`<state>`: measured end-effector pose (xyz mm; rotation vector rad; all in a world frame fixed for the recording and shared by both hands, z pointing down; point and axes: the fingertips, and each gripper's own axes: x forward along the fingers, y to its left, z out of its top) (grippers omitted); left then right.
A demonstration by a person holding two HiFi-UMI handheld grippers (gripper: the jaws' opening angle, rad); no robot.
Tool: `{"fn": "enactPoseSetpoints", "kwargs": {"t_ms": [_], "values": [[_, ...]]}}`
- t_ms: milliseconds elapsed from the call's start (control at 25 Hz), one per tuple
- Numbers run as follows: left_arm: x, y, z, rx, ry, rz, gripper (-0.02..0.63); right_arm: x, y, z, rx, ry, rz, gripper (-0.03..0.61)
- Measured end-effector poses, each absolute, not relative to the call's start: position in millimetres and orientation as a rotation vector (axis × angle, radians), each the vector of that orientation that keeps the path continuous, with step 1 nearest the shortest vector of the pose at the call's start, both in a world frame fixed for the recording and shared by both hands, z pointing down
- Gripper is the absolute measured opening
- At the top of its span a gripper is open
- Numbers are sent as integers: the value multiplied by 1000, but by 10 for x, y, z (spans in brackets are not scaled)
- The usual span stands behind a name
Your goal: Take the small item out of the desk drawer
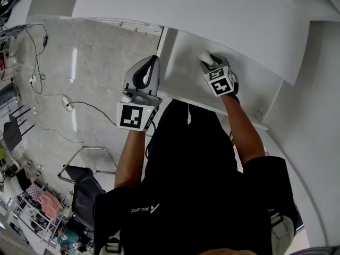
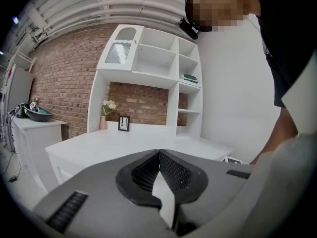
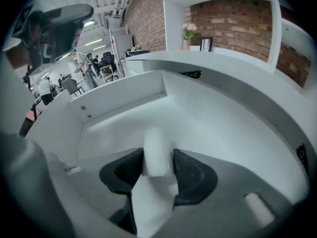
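My right tongs (image 3: pixel 158 155) pinch the small white roll (image 3: pixel 157 138) inside the open drawer (image 3: pixel 119 95), and my left tongs (image 2: pixel 159 157) are pressed together, empty; next, I judge, a steady lift clear of the drawer's walls.

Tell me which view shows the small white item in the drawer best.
The right gripper view: the item fills the middle, gripped between the right tongs in the drawer. The head view shows only a white bit of it past those tongs. The left gripper view does not show it.
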<state>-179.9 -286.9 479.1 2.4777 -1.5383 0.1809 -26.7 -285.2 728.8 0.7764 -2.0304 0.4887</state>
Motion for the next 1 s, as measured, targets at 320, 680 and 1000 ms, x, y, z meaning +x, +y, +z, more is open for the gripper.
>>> {"fn": "enactPoseSetpoints", "kwargs": {"t_ms": [320,680,1000], "values": [[-1802,-2724,4656,2511,-1525,157,-2,-339,-2828,6778,841,-2147,450,176],[-1497,-2541,4279,2617,-1457,98,-2,-286,-2783,5346,1040,-2458,323,176],[-1087,-2481,3807,2726,-1374,38,-2,-68,-2607,4094,1186,-2685,111,176]]}}
